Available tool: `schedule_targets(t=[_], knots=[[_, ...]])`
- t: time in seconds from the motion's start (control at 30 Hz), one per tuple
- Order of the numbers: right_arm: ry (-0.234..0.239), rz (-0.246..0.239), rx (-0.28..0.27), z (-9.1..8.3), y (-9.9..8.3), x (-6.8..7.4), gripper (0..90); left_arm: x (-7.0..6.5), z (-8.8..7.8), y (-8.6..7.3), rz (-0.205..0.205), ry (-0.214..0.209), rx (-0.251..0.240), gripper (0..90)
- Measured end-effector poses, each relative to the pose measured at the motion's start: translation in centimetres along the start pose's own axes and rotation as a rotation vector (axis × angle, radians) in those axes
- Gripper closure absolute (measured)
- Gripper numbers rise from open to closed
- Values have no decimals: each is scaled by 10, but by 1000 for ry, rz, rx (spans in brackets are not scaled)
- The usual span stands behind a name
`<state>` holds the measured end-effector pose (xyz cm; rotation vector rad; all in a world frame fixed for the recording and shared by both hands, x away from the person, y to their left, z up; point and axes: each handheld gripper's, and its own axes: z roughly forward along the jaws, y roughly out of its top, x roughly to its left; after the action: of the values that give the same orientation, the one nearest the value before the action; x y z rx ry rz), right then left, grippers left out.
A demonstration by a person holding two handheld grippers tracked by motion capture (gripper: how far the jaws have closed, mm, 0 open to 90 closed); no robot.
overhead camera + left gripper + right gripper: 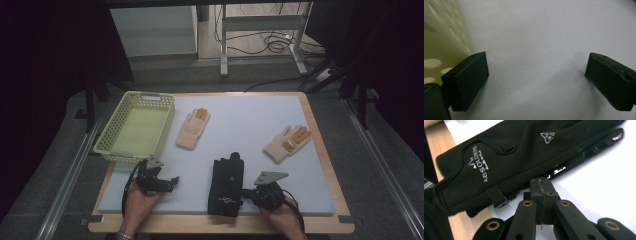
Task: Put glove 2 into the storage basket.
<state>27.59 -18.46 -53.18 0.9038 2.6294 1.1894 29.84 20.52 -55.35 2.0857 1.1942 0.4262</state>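
Grey floor, dark curtains at both sides, a white cabinet (152,30) and a metal frame (262,35) with loose cables (272,42) at 12 o'clock. Wooden table (320,145) carries a pale grey mat (250,130).

Left to right on the mat: yellow basket (114,134) at 10 o'clock; left gripper (172,181) at 7 o'clock, jaws wide apart over bare mat, holding nothing; cream glove (193,128) just right of the basket; black glove (227,186) at 6 o'clock, cuff over the mat's near edge; right gripper (246,194) at that glove's right edge, jaws pressed together, tips touching the edge, whether any fabric is pinched I cannot tell; second cream glove (287,143) at 3 o'clock.
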Motion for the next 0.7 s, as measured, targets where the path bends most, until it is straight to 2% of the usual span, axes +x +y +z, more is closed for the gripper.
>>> schedule_targets(t=[0.1,0.3,0.63,0.7], knots=[[21,-5,-2,6,3,5,884,0,0,0,0,0,0,49],[22,-27,-6,17,10,13,884,0,0,0,0,0,1,49],[15,-28,-33,37,23,18,884,1,-1,0,0,-6,1,51],[11,-28,-38,41,26,18,883,2,-2,-1,13,-12,3,55]])
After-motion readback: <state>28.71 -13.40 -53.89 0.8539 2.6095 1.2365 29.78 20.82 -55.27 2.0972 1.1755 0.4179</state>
